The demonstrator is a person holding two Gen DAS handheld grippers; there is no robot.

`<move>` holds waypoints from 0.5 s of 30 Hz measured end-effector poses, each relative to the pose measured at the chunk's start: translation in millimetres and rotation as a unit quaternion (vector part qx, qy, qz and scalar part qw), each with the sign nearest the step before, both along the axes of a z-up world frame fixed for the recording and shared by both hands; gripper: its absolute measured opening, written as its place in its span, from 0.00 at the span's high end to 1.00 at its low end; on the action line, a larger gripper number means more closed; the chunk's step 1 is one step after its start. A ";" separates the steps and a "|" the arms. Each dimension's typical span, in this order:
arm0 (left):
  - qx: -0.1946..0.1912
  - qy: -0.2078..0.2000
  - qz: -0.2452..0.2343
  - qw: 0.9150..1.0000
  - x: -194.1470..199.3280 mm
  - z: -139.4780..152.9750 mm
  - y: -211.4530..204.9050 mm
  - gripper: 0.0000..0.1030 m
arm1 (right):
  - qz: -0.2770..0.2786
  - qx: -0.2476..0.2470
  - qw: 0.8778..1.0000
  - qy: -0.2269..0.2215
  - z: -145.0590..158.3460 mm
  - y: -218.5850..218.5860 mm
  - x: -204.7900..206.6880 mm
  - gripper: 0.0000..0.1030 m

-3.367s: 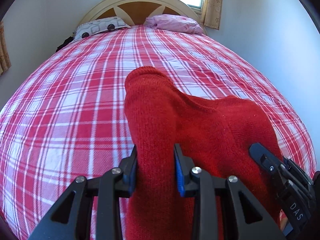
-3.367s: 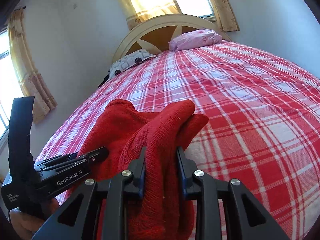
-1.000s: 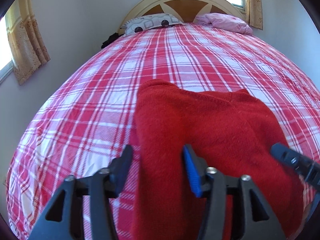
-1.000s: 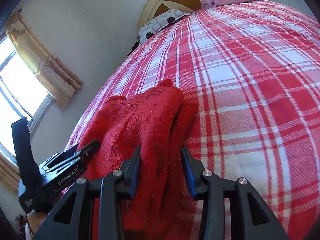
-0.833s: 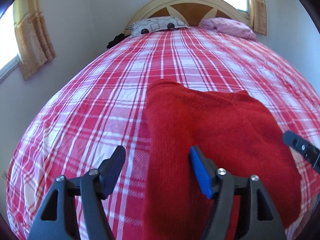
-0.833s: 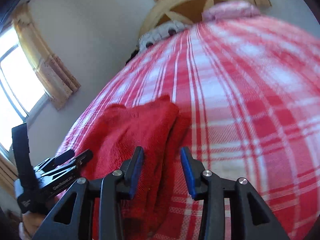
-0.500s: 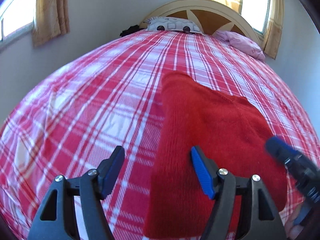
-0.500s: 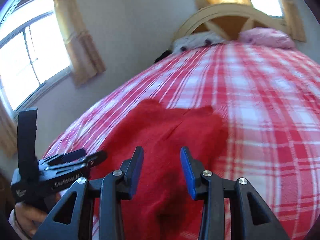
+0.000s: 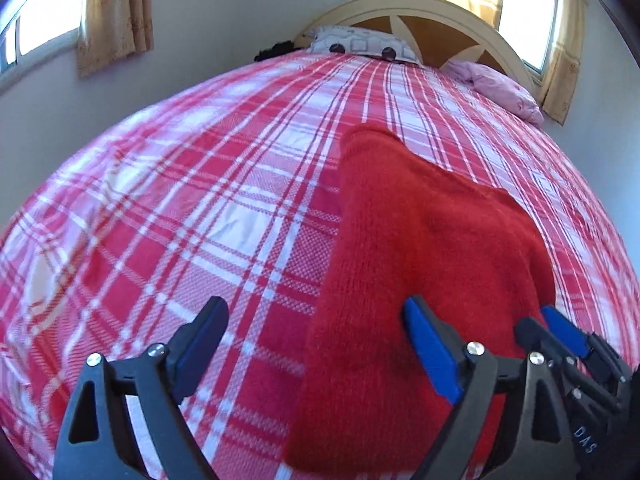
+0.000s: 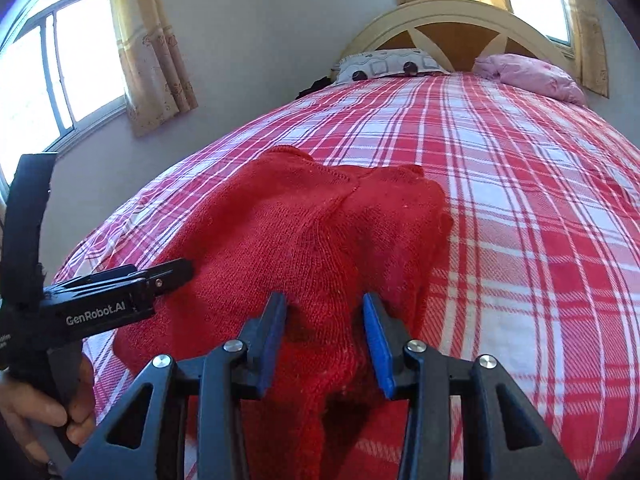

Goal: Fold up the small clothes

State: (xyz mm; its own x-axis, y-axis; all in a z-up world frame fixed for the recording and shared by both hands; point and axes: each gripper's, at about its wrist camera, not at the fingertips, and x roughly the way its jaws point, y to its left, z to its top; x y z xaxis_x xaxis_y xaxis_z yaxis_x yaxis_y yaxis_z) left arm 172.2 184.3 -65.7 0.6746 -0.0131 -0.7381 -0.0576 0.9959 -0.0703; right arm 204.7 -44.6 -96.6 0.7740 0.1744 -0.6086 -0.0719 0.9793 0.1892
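Left wrist view shows the red knitted garment (image 9: 420, 264) lying flat on the plaid bed (image 9: 180, 208), near its foot edge, laid there so a fold can settle. The left gripper (image 9: 316, 340) has just been opening; its jaws stand wide, straddling the garment's left edge without pressing it. The right gripper (image 10: 325, 332) has parted slightly, its pads beside a raised ridge of knit, apparently letting go rather than pinching.
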 end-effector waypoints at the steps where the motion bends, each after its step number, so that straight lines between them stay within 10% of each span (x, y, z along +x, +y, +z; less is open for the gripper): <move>1: 0.010 -0.006 -0.003 1.000 -6.5 3.1 -1.2 0.11 | -0.005 0.006 1.000 -0.005 1.7 0.2 -6.8 0.55; 8: 0.054 -0.042 -0.011 0.998 -62.2 18.3 -4.5 0.11 | -0.013 0.077 0.996 -0.038 10.5 -1.4 -70.0 0.38; 15: 0.054 -0.062 -0.014 0.996 -102.3 40.2 -4.7 0.05 | -0.033 0.038 0.997 -0.051 30.9 17.5 -114.6 0.38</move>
State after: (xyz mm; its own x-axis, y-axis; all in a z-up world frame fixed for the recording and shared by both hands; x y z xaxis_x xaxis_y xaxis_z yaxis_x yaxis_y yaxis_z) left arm 69.9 179.6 -25.5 0.7612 0.0427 -0.6471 -0.0279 0.9991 0.0332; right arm 90.1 -27.1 -65.7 0.8431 0.1641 -0.5122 -0.0307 0.9654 0.2588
